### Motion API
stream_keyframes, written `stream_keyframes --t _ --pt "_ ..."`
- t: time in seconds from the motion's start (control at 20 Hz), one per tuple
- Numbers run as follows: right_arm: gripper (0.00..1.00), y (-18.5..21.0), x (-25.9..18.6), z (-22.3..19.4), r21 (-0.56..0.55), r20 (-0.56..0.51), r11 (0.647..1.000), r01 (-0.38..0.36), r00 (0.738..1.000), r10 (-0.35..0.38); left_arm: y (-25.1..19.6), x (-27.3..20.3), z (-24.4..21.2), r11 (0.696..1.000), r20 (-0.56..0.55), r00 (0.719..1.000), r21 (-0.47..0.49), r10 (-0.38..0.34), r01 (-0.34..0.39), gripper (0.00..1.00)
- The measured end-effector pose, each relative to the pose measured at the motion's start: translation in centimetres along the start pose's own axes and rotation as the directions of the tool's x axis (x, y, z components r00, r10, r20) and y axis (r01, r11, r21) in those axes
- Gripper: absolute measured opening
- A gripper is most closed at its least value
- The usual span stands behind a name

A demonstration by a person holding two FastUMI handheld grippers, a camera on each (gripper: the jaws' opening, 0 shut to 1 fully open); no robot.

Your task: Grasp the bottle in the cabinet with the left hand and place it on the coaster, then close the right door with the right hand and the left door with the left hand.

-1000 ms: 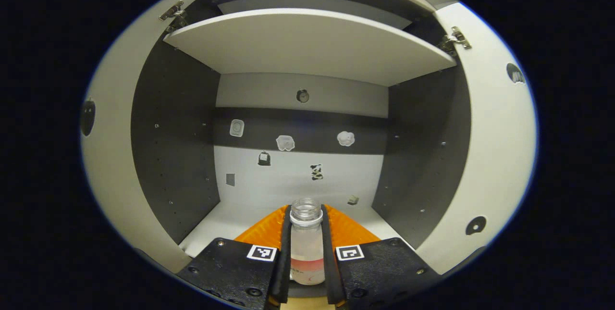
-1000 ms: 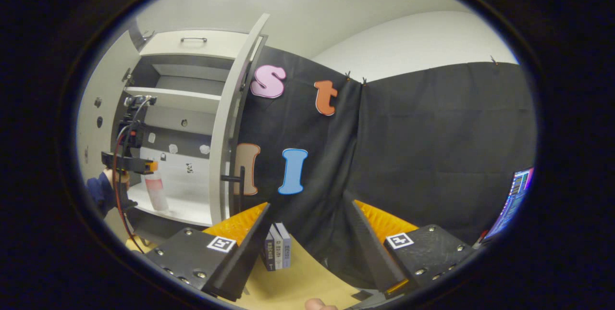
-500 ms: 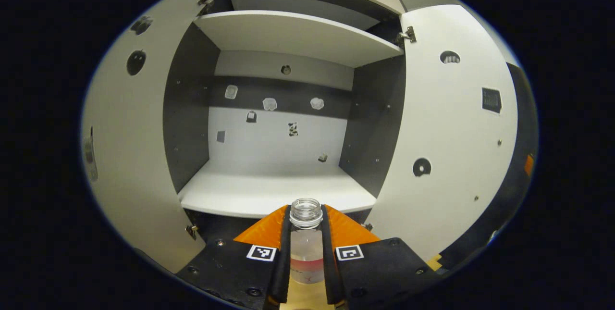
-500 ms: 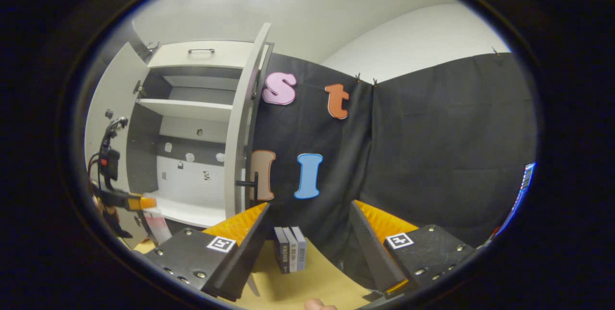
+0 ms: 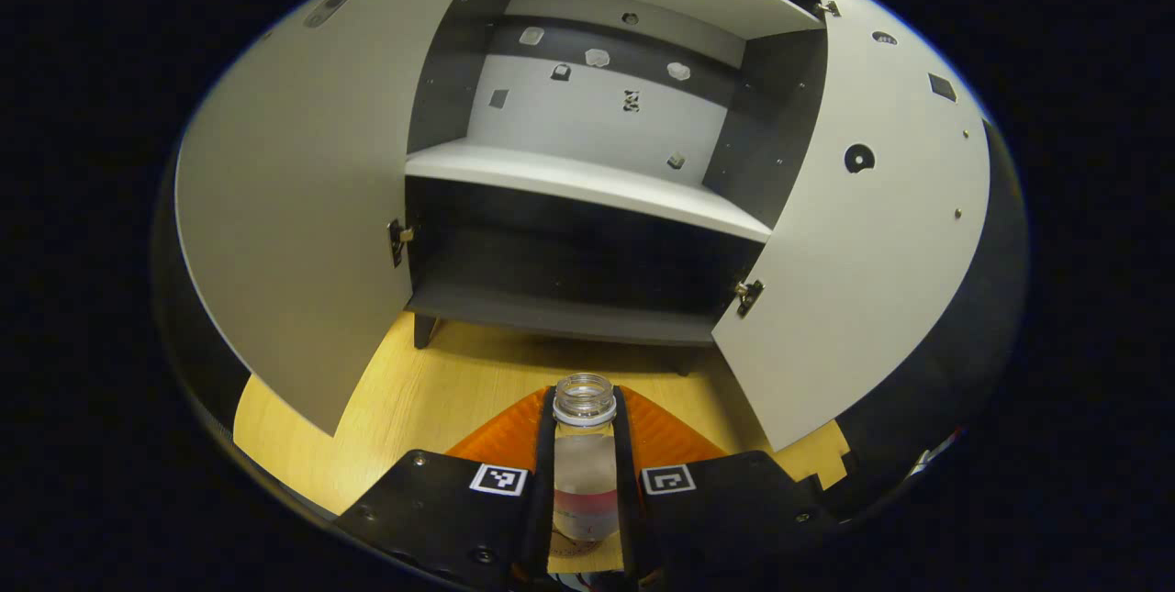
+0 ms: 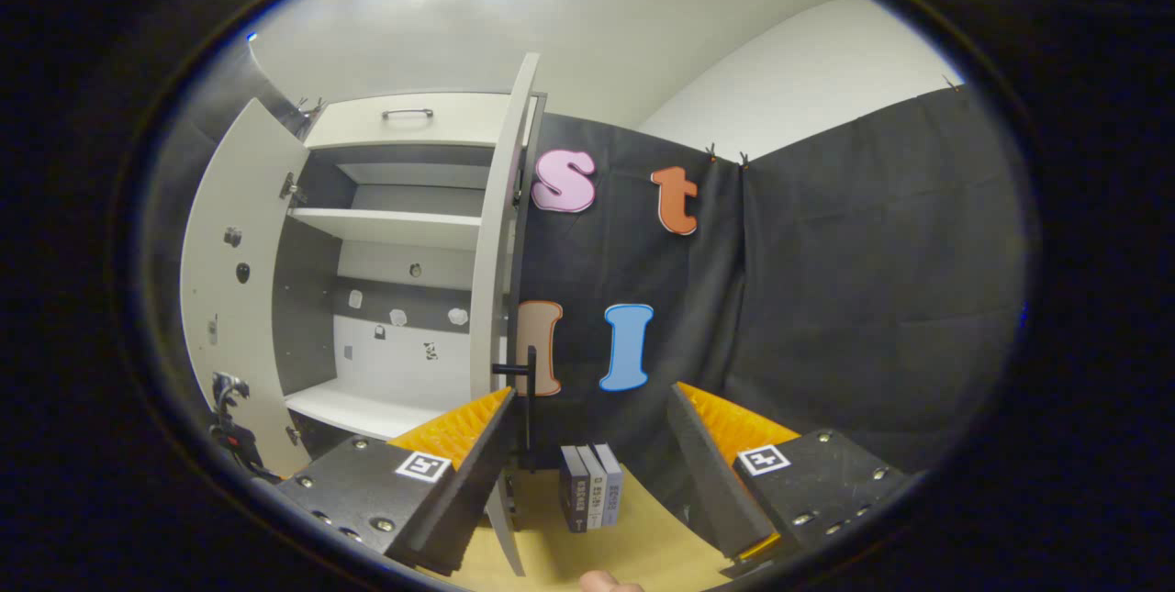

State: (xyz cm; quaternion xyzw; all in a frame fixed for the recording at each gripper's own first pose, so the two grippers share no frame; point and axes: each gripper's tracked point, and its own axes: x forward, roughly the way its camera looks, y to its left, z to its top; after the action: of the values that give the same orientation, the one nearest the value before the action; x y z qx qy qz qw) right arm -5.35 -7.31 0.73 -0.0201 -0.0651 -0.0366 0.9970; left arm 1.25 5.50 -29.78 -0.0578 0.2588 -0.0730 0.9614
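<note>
The left tongs (image 5: 585,482) grip a clear, capless bottle (image 5: 584,463) upright between both fingers, in front of the open cabinet (image 5: 587,179) and above the wooden tabletop (image 5: 441,390). The bottle is out of the cabinet, well forward of its white lower shelf (image 5: 578,184). The left door (image 5: 294,206) and the right door (image 5: 854,234) both stand swung wide, hinges showing at their inner edges. Small stickers dot the cabinet's back panel.

In the right gripper view, the right tongs (image 6: 587,473) are spread wide with nothing between the fingers, hovering over the tabletop (image 6: 633,555) beside the edge of the right door (image 6: 496,298), whose dark handle (image 6: 525,390) juts toward the camera. A few small books (image 6: 592,498) stand upright on the tabletop between the fingers' line of sight and the black cloth wall (image 6: 826,298). Part of the left tongs' rig (image 6: 229,418) appears low at the far left, by the left door (image 6: 229,280).
</note>
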Motion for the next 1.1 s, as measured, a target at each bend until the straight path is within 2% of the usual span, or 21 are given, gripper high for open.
stream_keyframes --t 0.3,0.5,0.55,0.6,0.7,0.75,0.8,0.85,0.9,0.95,1.1 --pt "0.98 -0.2 0.3 0.1 -0.017 0.008 1.0 0.0 1.0 0.0 1.1 1.6 -4.3 0.999 0.011 1.0 -0.03 0.021 -0.021 0.31" --pt "0.98 -0.5 1.0 -0.3 -0.016 -0.002 1.0 0.007 1.0 -0.007 1.5 2.6 -6.5 0.999 -0.019 0.999 -0.015 0.043 -0.043 0.31" --pt "0.93 -0.4 1.2 -0.4 -0.015 -0.005 1.0 0.008 1.0 -0.008 1.6 2.7 -6.8 0.999 -0.021 0.999 -0.009 0.045 -0.045 0.32" --pt "0.98 -0.4 1.3 -0.4 -0.015 -0.008 1.0 0.007 1.0 -0.007 1.7 2.8 -7.0 0.999 -0.022 0.999 -0.005 0.047 -0.047 0.32" --pt "0.98 -0.4 1.4 -0.6 -0.019 -0.008 1.0 0.008 1.0 -0.008 1.8 3.1 -7.3 0.998 -0.021 0.998 -0.009 0.055 -0.055 0.35" --pt "0.98 -0.4 1.5 -0.7 -0.022 -0.007 1.0 0.007 1.0 -0.007 1.9 3.1 -7.6 0.998 -0.021 0.998 -0.011 0.059 -0.06 0.32" --pt "0.94 -0.3 1.5 -0.8 -0.024 -0.007 1.0 0.004 1.0 -0.005 2.0 3.0 -7.8 0.998 -0.026 0.998 -0.01 0.063 -0.063 0.32" --pt "0.94 -0.2 1.5 -0.8 -0.026 -0.009 1.0 0.0 1.0 -0.001 1.8 2.9 -7.7 0.998 -0.014 0.998 -0.01 0.062 -0.062 0.33" --pt "0.98 -0.1 1.6 -0.9 -0.027 -0.01 1.0 -0.003 1.0 0.002 1.7 2.9 -7.7 0.998 -0.007 0.998 -0.007 0.06 -0.06 0.34" --pt "0.94 0.0 1.6 -1.0 -0.028 -0.012 1.0 -0.006 1.0 0.005 1.7 2.8 -7.8 0.998 -0.007 0.998 -0.005 0.059 -0.059 0.36" --pt "0.94 0.3 1.9 -1.3 -0.027 -0.017 1.0 -0.016 1.0 0.016 1.2 2.5 -8.2 0.999 -0.016 0.999 -0.016 0.045 -0.046 0.4"
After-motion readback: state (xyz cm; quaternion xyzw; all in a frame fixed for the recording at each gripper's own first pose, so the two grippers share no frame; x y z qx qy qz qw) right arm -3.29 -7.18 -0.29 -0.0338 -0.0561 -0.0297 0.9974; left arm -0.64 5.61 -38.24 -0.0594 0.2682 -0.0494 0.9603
